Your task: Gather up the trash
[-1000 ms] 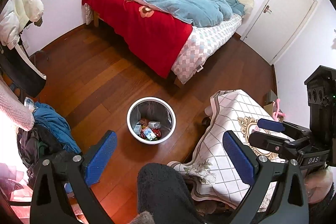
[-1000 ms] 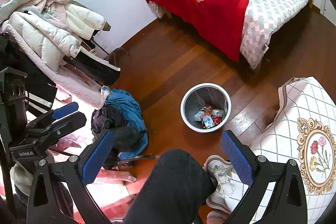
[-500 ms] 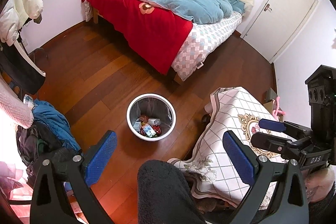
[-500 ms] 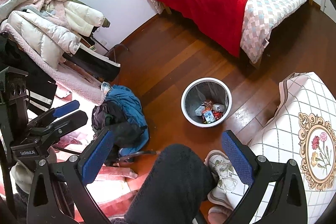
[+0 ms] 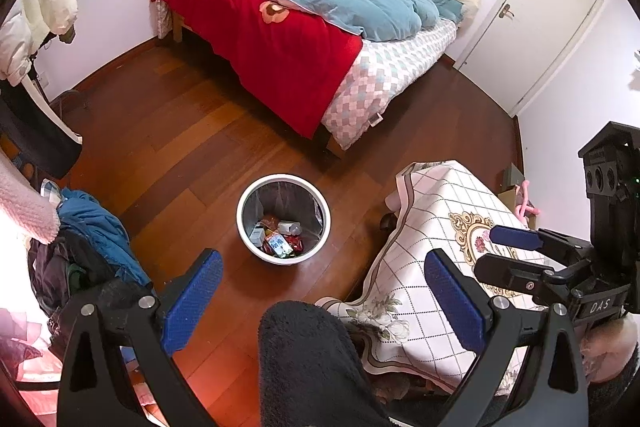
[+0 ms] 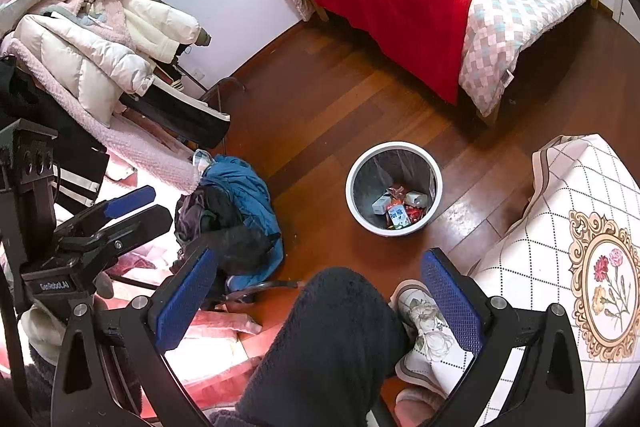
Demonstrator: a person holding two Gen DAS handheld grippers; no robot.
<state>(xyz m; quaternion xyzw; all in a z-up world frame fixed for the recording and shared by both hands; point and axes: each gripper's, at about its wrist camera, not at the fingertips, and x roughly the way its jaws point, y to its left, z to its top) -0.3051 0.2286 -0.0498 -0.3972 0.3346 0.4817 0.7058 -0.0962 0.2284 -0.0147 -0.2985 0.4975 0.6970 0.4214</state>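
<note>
A round white bin [image 5: 282,180] [image 6: 394,147] stands on the wood floor with several cartons and wrappers of trash [image 5: 276,237] [image 6: 398,209] at its bottom. My left gripper [image 5: 322,297] is held high above the floor, open and empty, its blue pads [image 5: 192,297] wide apart. My right gripper [image 6: 320,295] is open and empty too, also high up. Each gripper shows in the other's view: the right gripper [image 5: 516,251] over the table, the left gripper [image 6: 128,209] at the far left. A person's dark fleece knee [image 5: 308,359] [image 6: 332,339] fills the bottom middle.
A bed [image 5: 312,39] with a red cover and a blue duvet lies beyond the bin. A low table with a quilted floral cloth [image 5: 448,247] [image 6: 580,247] stands at right. Clothes [image 6: 236,211] are piled at left, coats [image 6: 100,39] hang above, and a white door [image 5: 536,15] is closed.
Both grippers have drifted slightly, so the bin and the bed sit a little higher in both views. Both stay open and empty.
</note>
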